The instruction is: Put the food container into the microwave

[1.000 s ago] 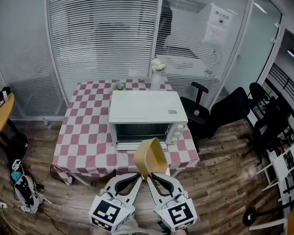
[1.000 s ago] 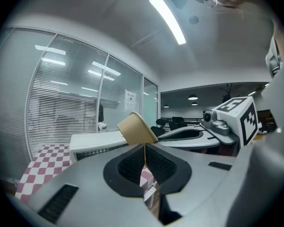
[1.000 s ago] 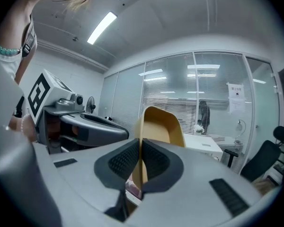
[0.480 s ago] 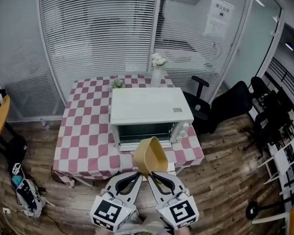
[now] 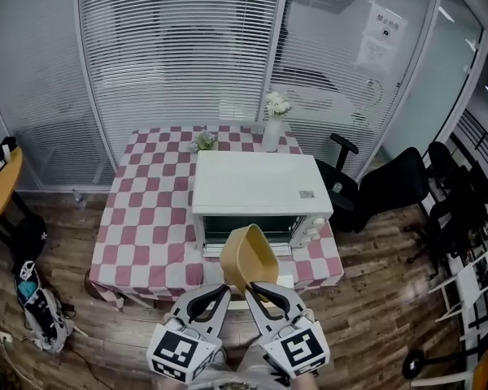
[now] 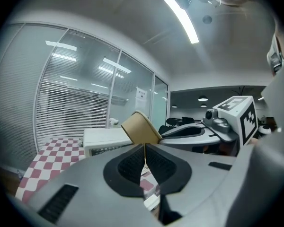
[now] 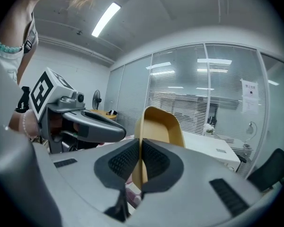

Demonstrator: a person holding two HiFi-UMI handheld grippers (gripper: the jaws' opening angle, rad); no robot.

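The right tongs [image 7: 140, 142] are closed narrow on the wall of the tan food container [image 5: 248, 257], which runs up between their dark pads; the left tongs [image 6: 144, 145] are pressed to a thin slit, and the container's edge rises straight from their tips, apparently nipped there too. In the head view the two tongs sit side by side at the bottom of the picture, their tips converging on the container's lower rim. The container is off the counter [image 5: 142, 218], tipped up on edge; from above it overlaps the front of the white microwave [image 5: 260, 187], on the near side. The microwave stands on the counter's right half, on a red-and-white checked cloth; whether its door is open I cannot tell. Behind it, at the counter's far edge, stand a white vase of flowers [image 5: 273, 128] and a small plant [image 5: 202, 142]; black office chairs [image 5: 390, 187] are to the right, and a glass wall with blinds [image 5: 179, 55] runs behind.
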